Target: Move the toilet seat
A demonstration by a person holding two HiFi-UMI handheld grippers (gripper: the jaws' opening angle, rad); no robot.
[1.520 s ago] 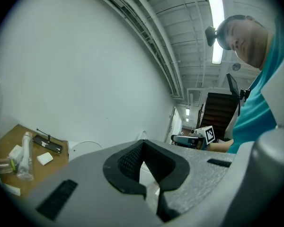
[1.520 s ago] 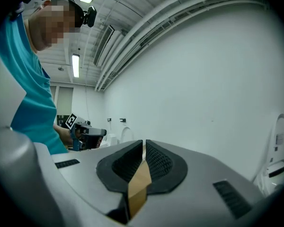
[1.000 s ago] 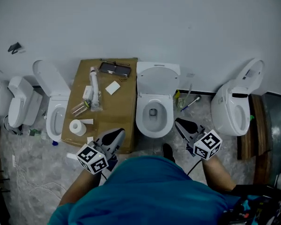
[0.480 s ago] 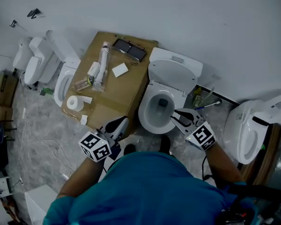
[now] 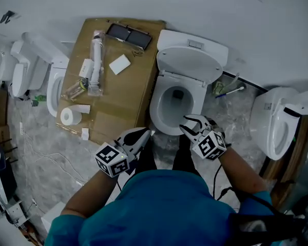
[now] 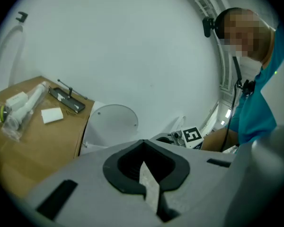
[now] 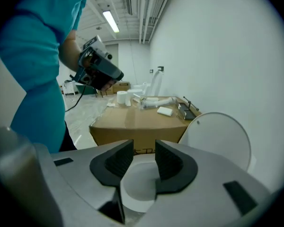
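Grey marble floor (image 5: pixel 41 152) meets a white wall, and a cardboard box (image 5: pixel 118 101) stands left of the middle toilet (image 5: pixel 164 126). Your left gripper (image 5: pixel 143 134) hangs by the box's near corner, its claw pressed together and empty. The seat (image 5: pixel 155 104) seems to lie down on the bowl, with the lid (image 5: pixel 192 60) raised. Your right gripper (image 5: pixel 187 123) is over the bowl's front rim, its claw opening with nothing pinched.

4 toilets (image 5: pixel 190 60) (image 5: pixel 51 88) (image 5: pixel 15 76) (image 5: pixel 269 127), 1 cardboard box (image 5: pixel 118 101), 1 paper roll (image 5: pixel 68 117)
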